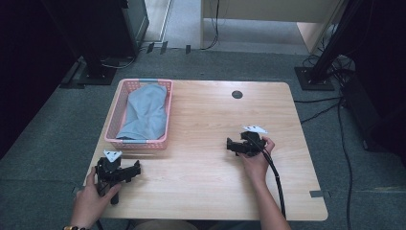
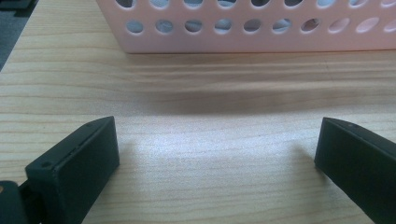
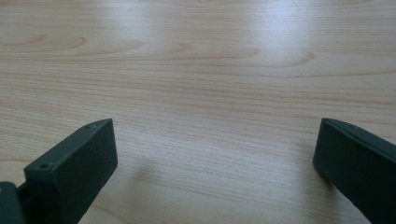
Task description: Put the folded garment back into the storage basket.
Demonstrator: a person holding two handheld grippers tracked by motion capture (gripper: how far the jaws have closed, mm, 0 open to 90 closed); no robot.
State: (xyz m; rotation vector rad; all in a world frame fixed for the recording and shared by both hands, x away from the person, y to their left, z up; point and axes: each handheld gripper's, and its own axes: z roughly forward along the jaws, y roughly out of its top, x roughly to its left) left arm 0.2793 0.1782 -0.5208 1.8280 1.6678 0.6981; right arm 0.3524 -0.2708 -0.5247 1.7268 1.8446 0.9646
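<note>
A pink perforated basket [image 1: 115, 120] stands at the table's left back, holding a folded grey-blue cloth [image 1: 146, 110]. My left gripper [image 1: 135, 168] rests low on the table just in front of the basket, jaws wide apart with bare wood between them. In the left gripper view the basket's pink wall [image 2: 243, 39] is straight ahead of my left gripper [image 2: 217, 140]. My right gripper [image 1: 230, 145] sits right of the table's middle, pointing left. In the right gripper view my right gripper [image 3: 215, 140] stands open over plain wood.
The wooden table [image 1: 206, 177] has a dark round hole [image 1: 237, 94] near its back edge. Black stands [image 1: 313, 76] and cables [image 1: 335, 105] sit on the grey carpet around the table. A cable [image 1: 277, 182] trails from my right gripper.
</note>
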